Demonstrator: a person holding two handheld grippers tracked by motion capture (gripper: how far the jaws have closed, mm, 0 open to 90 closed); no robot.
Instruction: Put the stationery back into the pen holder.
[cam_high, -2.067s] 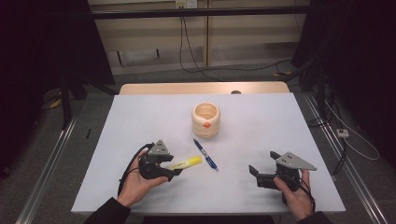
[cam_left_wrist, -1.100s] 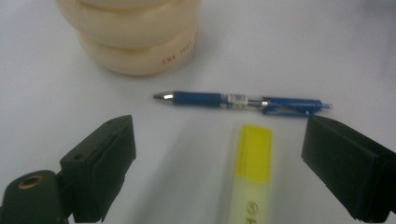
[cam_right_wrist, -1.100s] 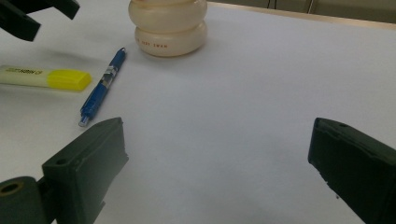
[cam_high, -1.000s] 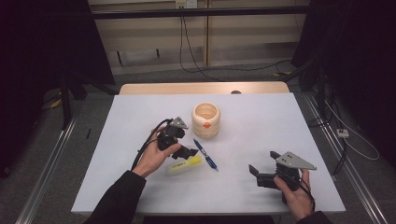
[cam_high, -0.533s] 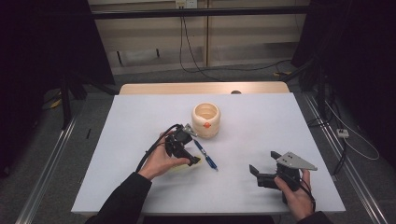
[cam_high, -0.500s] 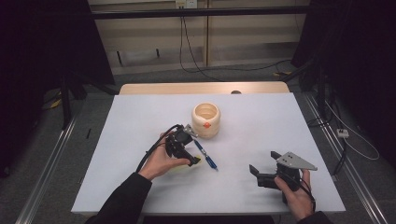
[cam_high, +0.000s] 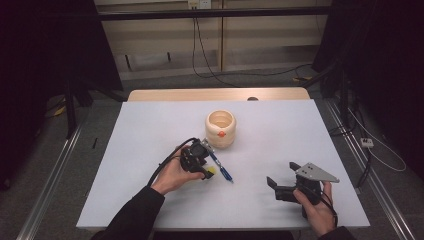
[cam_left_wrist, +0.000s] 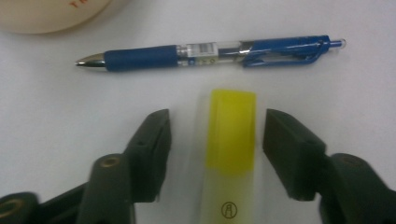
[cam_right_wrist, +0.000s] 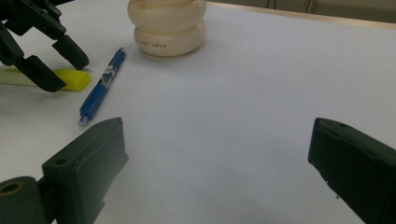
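A yellow highlighter (cam_left_wrist: 231, 130) lies flat on the white table (cam_high: 300, 130), just in front of a blue pen (cam_left_wrist: 210, 50). My left gripper (cam_left_wrist: 217, 126) straddles the highlighter's capped end. Its jaws have just been closing, and a gap remains on each side, so the pads do not press on it. From above, the left gripper (cam_high: 207, 169) sits over the highlighter (cam_high: 212, 170) beside the pen (cam_high: 220, 166). My right gripper (cam_high: 283, 175) rests at the front right, open, with nothing between its jaws (cam_right_wrist: 219, 135).
A cream, ribbed wooden cup (cam_high: 220, 129) stands at the table's middle, just beyond the pen's tip. Bare table stretches between the two grippers. A wooden strip (cam_high: 215, 95) edges the far side. Cables lie on the floor behind.
The left hand left the highlighter on the table, lifted toward the cup, then came back down over the highlighter, and its jaws narrowed around it. The right hand stayed still.
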